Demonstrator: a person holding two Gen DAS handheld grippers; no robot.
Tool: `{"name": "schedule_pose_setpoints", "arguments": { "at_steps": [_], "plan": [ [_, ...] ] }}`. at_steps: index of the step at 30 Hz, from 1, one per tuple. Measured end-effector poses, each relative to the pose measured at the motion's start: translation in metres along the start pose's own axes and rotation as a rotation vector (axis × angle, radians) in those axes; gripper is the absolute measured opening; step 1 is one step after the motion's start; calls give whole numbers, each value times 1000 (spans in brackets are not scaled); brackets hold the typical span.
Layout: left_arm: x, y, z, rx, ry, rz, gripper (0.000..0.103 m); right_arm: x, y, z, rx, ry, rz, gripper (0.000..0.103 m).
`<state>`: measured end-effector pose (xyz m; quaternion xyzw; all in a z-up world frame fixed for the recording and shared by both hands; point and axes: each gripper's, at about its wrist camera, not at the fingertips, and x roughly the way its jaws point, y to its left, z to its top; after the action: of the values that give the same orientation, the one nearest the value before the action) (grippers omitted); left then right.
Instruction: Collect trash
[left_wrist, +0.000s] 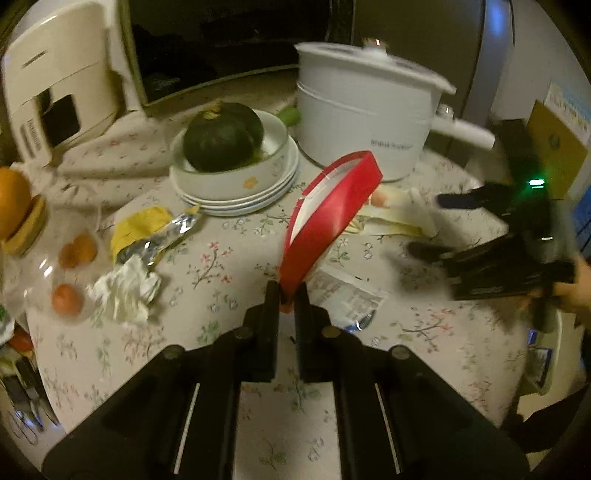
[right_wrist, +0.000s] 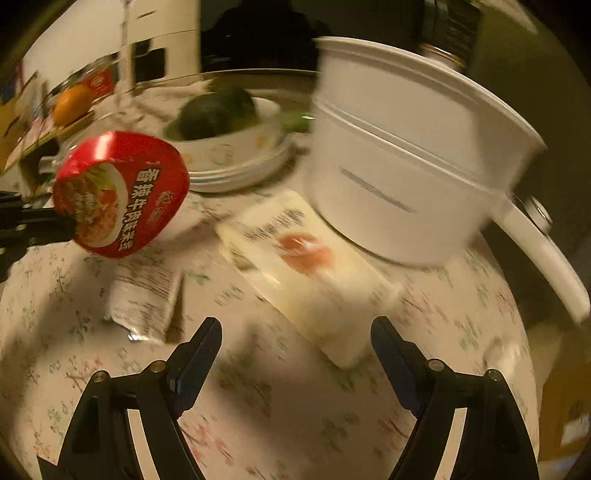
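Observation:
A red instant-noodle bowl (left_wrist: 332, 214) hangs tilted above the floral tablecloth, and my left gripper (left_wrist: 287, 295) is shut on its rim. In the right wrist view the same bowl (right_wrist: 122, 195) shows its printed side at the left, with the left gripper (right_wrist: 70, 225) pinching its edge. My right gripper (right_wrist: 295, 328) stands open just above a cream plastic wrapper (right_wrist: 306, 269), nothing between its fingers. A flat printed sachet (right_wrist: 144, 295) lies under the bowl. A yellow foil wrapper (left_wrist: 147, 229) and a crumpled white tissue (left_wrist: 125, 288) lie at the left.
A white electric pot (left_wrist: 369, 122) with a long handle stands at the back right, close to the cream wrapper (left_wrist: 391, 221). Stacked plates hold a bowl with a dark green squash (left_wrist: 221, 136). Oranges, small fruits and a cream appliance (left_wrist: 55, 92) crowd the left side.

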<state>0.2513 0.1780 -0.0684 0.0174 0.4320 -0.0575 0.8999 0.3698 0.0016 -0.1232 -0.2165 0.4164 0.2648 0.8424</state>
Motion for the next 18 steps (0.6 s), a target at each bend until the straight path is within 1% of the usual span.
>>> {"name": "schedule_pose_setpoints", "arguments": {
  "at_steps": [1,4,6,9,13,14,15,16,17,18],
  "plan": [
    [-8,2,-4,-18,-14,-6,9,3,5,3,-14,2,2,84],
    [-23,6,-15,-63,-34,-16,9,18,22,17,-76,10,-8,79],
    [-30,9,-24,-92,-42,-19,9,28,30,24,-102,25,-4,78],
    [-33,12,-35,-131,-33,-15,9,45,39,34,-126,61,-24,75],
    [-36,20,-45,-186,-22,-9,9,61,41,42,-114,94,-38,59],
    [-37,23,-47,-203,-20,-16,9,64,39,44,-109,103,-39,48],
    [-37,25,-49,-218,-19,-22,9,67,37,45,-101,118,-33,43],
    [-38,26,-50,-227,-20,-23,9,69,33,46,-92,117,-24,35],
    [-39,27,-52,-235,-19,-26,9,70,32,48,-81,119,-28,24],
    [-40,27,-53,-239,-18,-25,9,71,30,49,-71,126,-30,22]
  ]
}}
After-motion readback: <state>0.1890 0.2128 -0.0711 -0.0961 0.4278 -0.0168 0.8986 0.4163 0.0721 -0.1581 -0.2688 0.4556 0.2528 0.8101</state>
